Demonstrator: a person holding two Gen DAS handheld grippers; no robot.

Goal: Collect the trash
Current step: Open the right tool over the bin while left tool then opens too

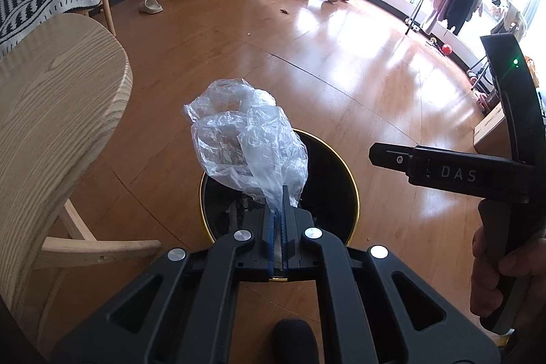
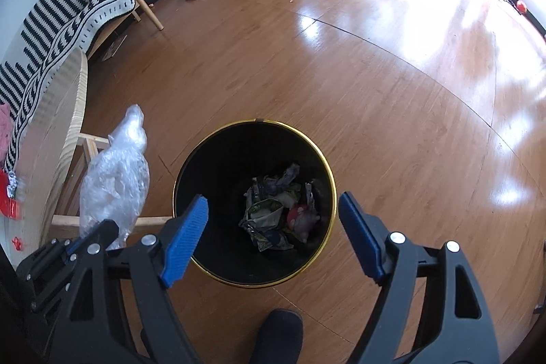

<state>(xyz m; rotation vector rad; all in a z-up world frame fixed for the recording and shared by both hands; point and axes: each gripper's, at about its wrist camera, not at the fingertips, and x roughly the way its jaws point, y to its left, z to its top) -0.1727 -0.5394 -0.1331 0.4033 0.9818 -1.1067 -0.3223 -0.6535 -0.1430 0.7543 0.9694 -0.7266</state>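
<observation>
- Blue ribbed pads of the left gripper (image 1: 278, 213) are pressed together on the tail of a clear plastic bag (image 1: 244, 142); the crumpled bulk stands up beyond the fingertips.
- Right gripper (image 2: 273, 227) is spread wide, nothing between its pads (image 2: 186, 239), hanging directly above the bin mouth.
- Black bin with a gold rim (image 2: 327, 169) sits on the wood floor (image 2: 392, 84), just beside the light wooden table (image 1: 51, 111).
- Progress: bin already holds crumpled wrappers (image 2: 269, 220) and a pink item, so part of the collecting looks done; the bag is held but not yet dropped.
- Bag vs bin: the left wrist view puts the bag over the bin's near-left rim; the right wrist view shows it left of the opening, nearer the table leg. Probably needs a shift toward centre before release.
- Left to do, by my guess: red scraps (image 2: 10, 207) and foil on the table edge, maybe small bits far off on the floor.
</observation>
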